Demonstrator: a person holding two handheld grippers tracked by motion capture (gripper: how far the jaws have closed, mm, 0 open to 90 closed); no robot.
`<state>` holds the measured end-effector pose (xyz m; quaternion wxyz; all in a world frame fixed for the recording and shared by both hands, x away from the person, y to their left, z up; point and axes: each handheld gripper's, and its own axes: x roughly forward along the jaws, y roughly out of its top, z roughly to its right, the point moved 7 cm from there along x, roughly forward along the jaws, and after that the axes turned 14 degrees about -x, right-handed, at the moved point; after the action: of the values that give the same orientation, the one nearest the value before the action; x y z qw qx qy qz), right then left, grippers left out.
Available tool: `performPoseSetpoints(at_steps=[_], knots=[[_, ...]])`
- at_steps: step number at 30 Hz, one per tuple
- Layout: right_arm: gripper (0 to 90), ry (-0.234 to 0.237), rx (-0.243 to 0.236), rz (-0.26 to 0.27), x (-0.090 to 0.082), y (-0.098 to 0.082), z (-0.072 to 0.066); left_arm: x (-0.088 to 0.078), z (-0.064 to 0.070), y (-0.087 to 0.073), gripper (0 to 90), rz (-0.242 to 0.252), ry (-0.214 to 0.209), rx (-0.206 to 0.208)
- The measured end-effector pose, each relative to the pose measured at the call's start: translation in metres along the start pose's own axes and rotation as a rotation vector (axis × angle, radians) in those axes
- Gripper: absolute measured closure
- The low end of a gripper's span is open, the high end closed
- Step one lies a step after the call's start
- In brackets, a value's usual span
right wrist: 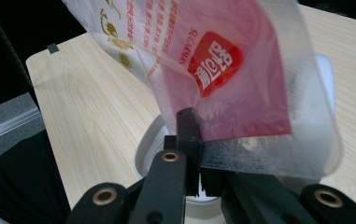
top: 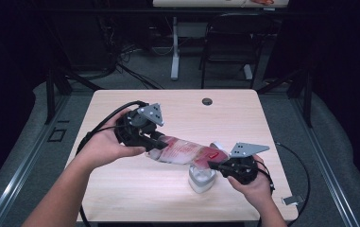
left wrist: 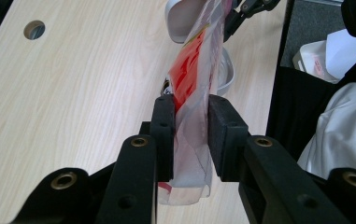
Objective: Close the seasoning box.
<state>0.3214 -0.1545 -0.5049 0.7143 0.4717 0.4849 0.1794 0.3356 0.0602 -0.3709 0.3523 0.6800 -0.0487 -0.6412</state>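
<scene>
Overhead view faces table (top: 121,198); tool views close

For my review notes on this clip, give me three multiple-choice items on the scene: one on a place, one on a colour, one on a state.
1. Where is the white container?
A. on the table, under the bag's right end
B. on the floor
C. on the chair

2. What colour is the printing on the clear plastic bag?
A. blue
B. red
C. green

3. How is the bag held?
A. it lies loose on the table
B. by the left claw alone
C. by both, the left claw at one end and the right claw at the other

Answers: 1 A, the high view shows it on the tabletop below the bag. 2 B, red panels show in every view. 3 C, each gripper view shows its pads closed on the film.
</scene>
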Motion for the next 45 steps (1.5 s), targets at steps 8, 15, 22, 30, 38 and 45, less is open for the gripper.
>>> performPoseSetpoints(at_steps=[8,15,22,30,38,45], knots=[[88.6,0.002,0.003,0.002,0.0,-0.0005,0.0005,-0.0007,0.0019,0.0026,73.4,-0.001,0.001,0.003],[88.6,0.004,0.003,0.001,0.0004,-0.0007,0.0001,-0.001,0.0023,0.0038,73.4,-0.002,0.004,0.007],[88.6,0.007,0.003,-0.002,0.0007,-0.0014,0.0002,-0.0009,0.0024,0.0046,73.4,-0.005,0.004,0.009],[88.6,0.01,0.007,-0.004,0.0025,-0.0026,-0.0003,-0.0001,0.0032,0.0059,73.4,-0.006,0.004,0.013],[88.6,0.009,0.008,-0.004,0.0025,-0.0028,-0.0003,-0.0001,0.0031,0.0062,73.4,-0.005,0.005,0.013],[88.6,0.01,0.007,-0.008,0.0029,-0.0032,-0.0005,-0.0001,0.0032,0.0065,73.4,-0.005,0.004,0.015]])
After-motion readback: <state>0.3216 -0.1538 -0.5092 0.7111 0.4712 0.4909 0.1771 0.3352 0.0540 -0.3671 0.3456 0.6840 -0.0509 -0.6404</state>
